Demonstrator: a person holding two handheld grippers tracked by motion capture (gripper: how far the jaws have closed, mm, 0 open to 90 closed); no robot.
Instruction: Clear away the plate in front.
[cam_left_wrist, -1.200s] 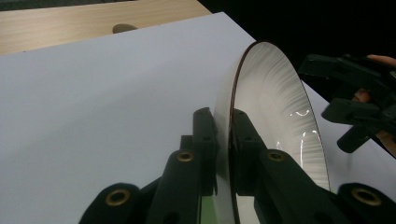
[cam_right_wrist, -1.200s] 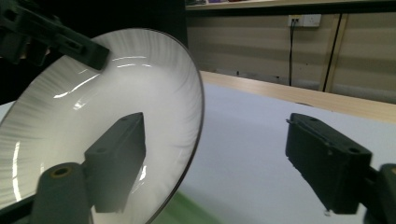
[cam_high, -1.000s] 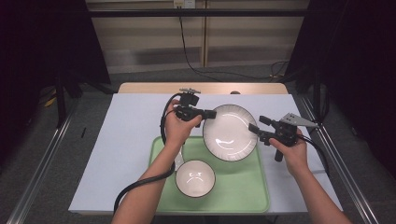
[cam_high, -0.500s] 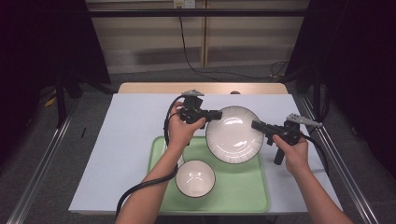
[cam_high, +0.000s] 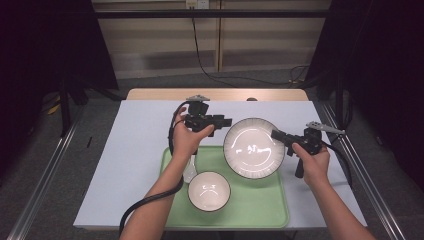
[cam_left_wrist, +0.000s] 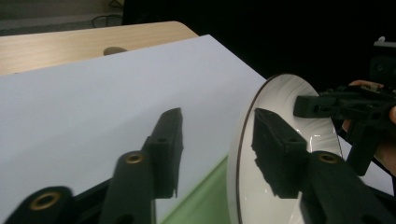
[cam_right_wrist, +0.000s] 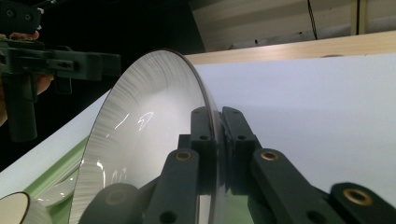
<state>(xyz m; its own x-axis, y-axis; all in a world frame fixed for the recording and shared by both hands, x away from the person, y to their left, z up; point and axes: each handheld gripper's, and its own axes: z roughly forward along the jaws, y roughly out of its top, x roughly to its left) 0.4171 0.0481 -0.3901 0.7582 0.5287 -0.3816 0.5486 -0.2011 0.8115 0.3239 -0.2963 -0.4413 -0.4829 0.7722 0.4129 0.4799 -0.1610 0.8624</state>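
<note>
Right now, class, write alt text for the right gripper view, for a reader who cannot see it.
The right gripper clamps its two black jaws on the rim of a white plate, held over a pale table. Beyond the plate, the left gripper points at its far rim; a green tray lies below.

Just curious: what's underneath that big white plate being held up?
Under the plate, the green tray and pale table cover show around it; whatever lies directly beneath is hidden. The right tongs grip its rim.

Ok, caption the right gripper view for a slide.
Right gripper clamped on the rim of a white plate, left gripper opposite.
</note>
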